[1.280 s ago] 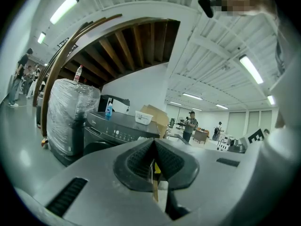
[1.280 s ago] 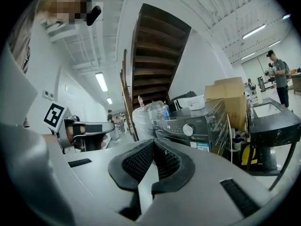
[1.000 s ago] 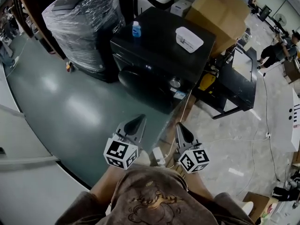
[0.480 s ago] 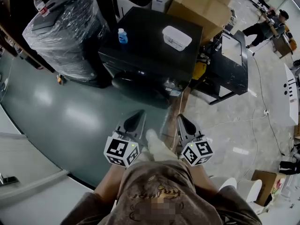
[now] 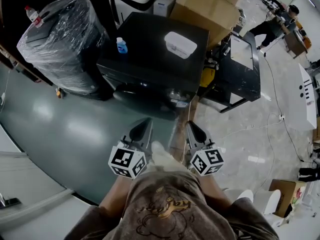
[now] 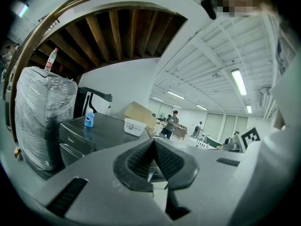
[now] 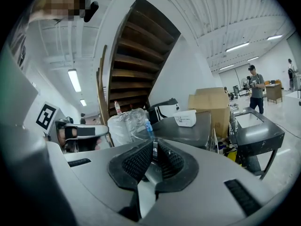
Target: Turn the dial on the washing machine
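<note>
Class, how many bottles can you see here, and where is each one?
2. A blue bottle stands on the washing machine, at its left side. A clear bottle sits on the wrapped stack further left. Others may be hidden.

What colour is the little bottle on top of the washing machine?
Blue bottle, white cap; clearest in the head view.

bottle (image 5: 121,45) and tub (image 5: 180,44) on washing machine (image 5: 150,56); wrapped bundle (image 5: 62,39) left; carton (image 5: 210,6) behind
</note>
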`<state>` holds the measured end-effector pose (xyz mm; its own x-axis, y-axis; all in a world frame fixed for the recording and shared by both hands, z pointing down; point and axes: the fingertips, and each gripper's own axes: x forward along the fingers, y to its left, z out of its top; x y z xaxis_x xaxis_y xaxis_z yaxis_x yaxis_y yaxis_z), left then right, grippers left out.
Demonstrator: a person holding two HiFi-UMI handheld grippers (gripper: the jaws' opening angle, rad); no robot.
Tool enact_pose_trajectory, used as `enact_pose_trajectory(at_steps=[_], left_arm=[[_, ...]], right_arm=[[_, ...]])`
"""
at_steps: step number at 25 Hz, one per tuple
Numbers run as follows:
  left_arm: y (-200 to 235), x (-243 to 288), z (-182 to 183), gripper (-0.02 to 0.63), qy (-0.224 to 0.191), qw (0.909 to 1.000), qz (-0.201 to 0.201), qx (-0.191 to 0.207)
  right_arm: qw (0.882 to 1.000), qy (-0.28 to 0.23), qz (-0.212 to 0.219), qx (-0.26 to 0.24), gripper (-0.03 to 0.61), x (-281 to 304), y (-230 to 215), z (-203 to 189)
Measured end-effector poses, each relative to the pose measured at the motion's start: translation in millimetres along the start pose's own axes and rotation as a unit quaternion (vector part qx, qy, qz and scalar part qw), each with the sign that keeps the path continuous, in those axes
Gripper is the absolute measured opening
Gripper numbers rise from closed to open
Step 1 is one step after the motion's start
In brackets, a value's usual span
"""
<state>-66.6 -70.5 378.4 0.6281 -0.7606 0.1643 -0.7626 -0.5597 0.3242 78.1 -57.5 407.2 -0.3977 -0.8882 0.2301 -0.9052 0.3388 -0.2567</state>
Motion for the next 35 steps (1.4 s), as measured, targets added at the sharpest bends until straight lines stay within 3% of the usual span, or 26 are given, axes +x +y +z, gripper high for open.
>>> enact_pose_trajectory(at_steps=[3, 9, 26, 35], left_arm=[[3, 6, 2, -0.003, 0.003, 1.0000, 0.001, 0.001], [12, 17, 4, -0.003, 0.006, 1.0000, 0.004, 0.004], [32, 31, -16, -0.003, 0.029, 0.9994, 0.020, 0.002], [39, 35, -21, -0.003, 0.041, 0.9988, 0.028, 0.006]], right_arm=[[1.000, 0.001, 0.001, 0.011, 0.011, 8, -4, -1], [0.999, 0.037, -0.003, 0.029, 0.235, 32, -15, -15], [0.984, 0.146, -0.056, 0.084, 0.250, 135, -82, -108], [0.974, 0.171, -0.096, 0.110, 0.253, 177, -114, -130]])
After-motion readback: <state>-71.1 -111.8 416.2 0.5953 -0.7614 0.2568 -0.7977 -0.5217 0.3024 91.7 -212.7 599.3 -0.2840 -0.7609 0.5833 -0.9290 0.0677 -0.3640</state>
